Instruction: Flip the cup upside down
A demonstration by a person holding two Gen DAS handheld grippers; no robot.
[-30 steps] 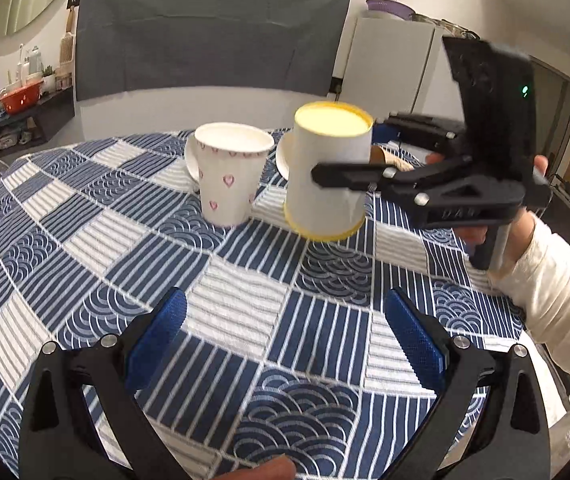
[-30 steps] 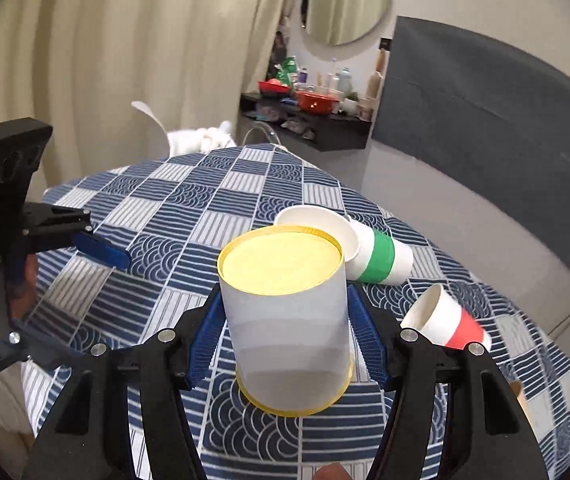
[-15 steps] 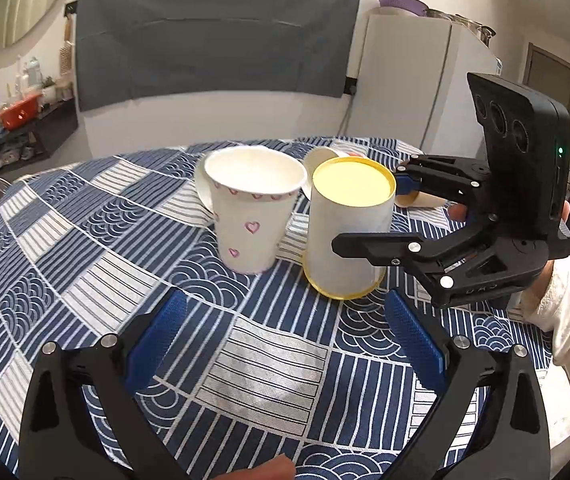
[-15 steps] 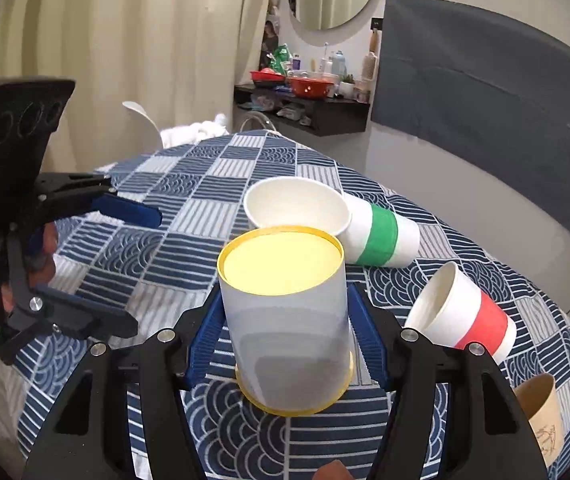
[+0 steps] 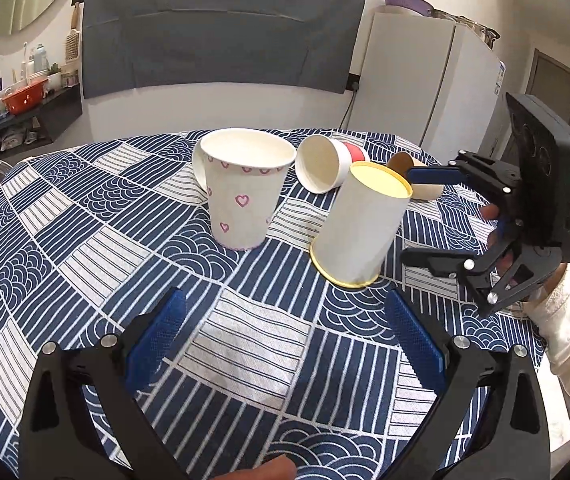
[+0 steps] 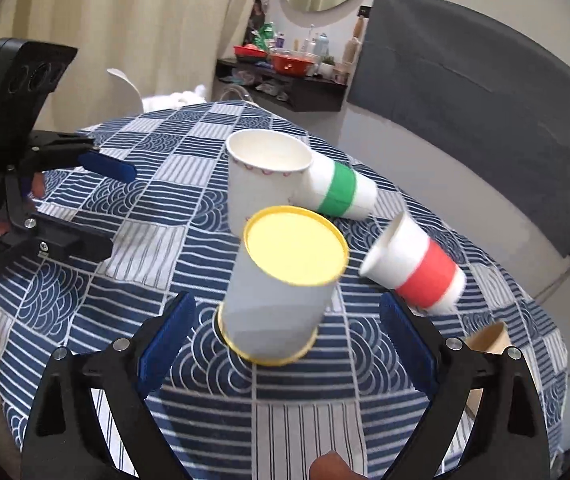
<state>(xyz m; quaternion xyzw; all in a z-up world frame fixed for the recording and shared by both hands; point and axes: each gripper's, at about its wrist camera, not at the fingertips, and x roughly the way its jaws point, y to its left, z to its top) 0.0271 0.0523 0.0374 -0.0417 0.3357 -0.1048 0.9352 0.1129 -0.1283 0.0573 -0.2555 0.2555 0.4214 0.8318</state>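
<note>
A white paper cup with yellow rims stands upside down on the blue patterned tablecloth, its yellow base up, tilted. My right gripper is open, its blue pads apart on either side of the cup and not touching it. My left gripper is open and empty, low over the cloth in front of the cups.
An upright white cup with pink hearts stands beside the yellow one. A red-banded cup, a green-banded cup and a brown cup lie on the table. The table edge is near.
My right gripper has opened and let go of the yellow-rimmed cup, then drawn back a little. The cup now leans instead of standing straight. My left gripper moved slightly.
</note>
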